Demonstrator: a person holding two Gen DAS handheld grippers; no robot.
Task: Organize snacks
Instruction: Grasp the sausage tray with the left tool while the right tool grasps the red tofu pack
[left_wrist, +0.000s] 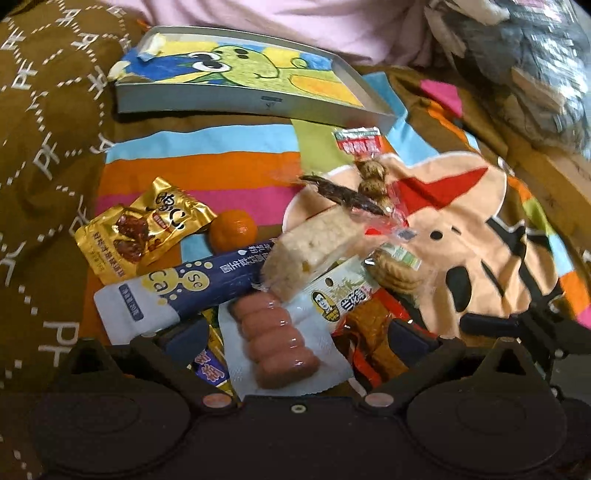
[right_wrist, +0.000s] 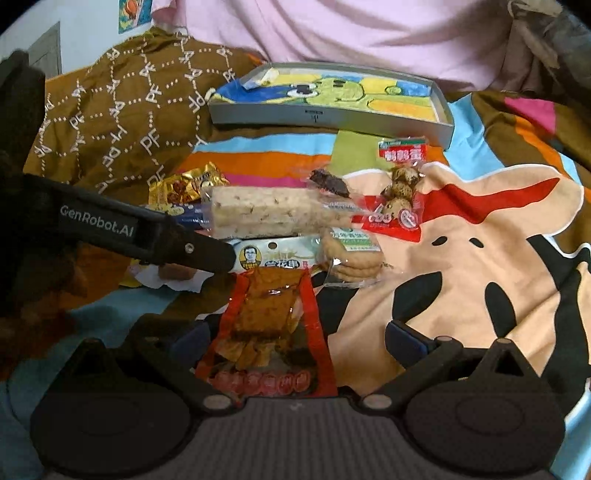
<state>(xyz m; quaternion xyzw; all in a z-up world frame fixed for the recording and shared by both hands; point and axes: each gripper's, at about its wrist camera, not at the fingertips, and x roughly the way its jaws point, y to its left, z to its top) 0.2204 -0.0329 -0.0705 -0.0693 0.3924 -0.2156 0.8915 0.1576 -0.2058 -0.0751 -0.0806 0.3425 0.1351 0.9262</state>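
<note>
On my left gripper (left_wrist: 295, 332) I see matte black linkage arms meeting at round pinkish rivets, one on each side of the dark central body. A small pale screw sits at the centre of that body. Each finger ends in a dark blue pad (left_wrist: 184, 338). Two broad, rounded black housings fill the lower corners.

My right gripper (right_wrist: 295, 339) has the same black arms, rivets and blue pads (right_wrist: 404, 338), but its central body is grey and ribbed. From that camera the left gripper's black finger (right_wrist: 155, 240) shows white "GenRobot.AI" lettering and one small screw.
</note>
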